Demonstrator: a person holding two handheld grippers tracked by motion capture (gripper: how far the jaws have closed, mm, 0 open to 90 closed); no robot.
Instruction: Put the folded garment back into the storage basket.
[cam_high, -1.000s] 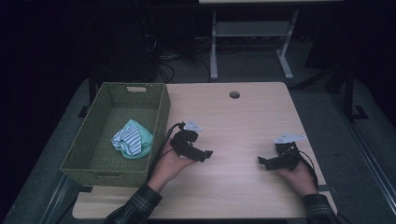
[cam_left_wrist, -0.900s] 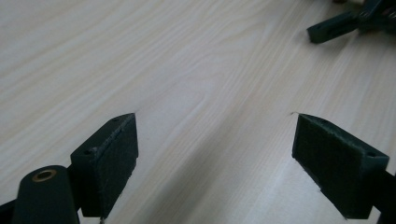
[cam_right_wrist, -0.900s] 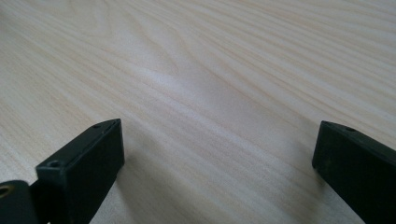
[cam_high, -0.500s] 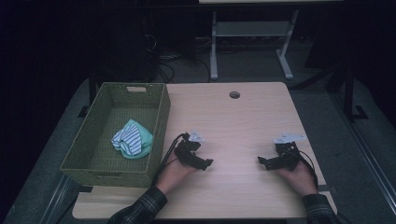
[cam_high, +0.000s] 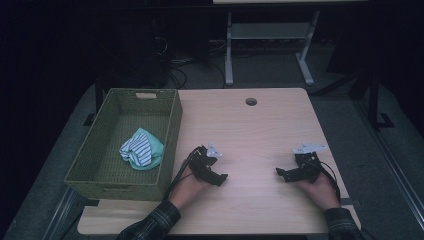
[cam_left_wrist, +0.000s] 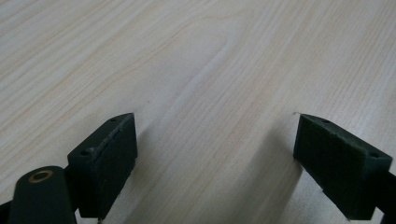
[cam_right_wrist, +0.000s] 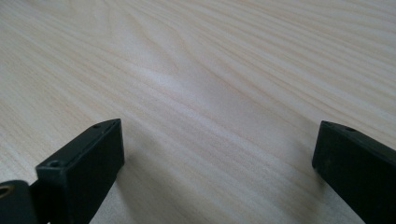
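Left black two-jaw gripper (cam_high: 221, 177) sitting low at 7 o'clock on the pale wood-grain table (cam_high: 260, 130), jaws spread wide, gripping nothing; in the left gripper view, gap between jaws (cam_left_wrist: 215, 163) showing bare wood. Compared with a second ago, sliding back from near the basket wall toward the near edge, tips now pointing to 3 o'clock. Right black two-jaw gripper (cam_high: 281, 173) resting at 5 o'clock, also released, empty, not moving across the frames; right gripper view (cam_right_wrist: 217, 168) showing bare tabletop between jaws. Crumpled cloth bundle, striped white-blue with mint green (cam_high: 141, 149), lying inside the olive-green woven rectangular basket (cam_high: 170, 125) at 9 o'clock, toward the basket's near right part, apart from both grippers. Meaning for the work: probably reading as drop-off done, left hand pulling clear of the basket, both hands settling to a rest pose near 6 o'clock. Nothing else lying loose on the table for picking. Round cable hole (cam_high: 251, 101) sitting at 12 o'clock, irrelevant.
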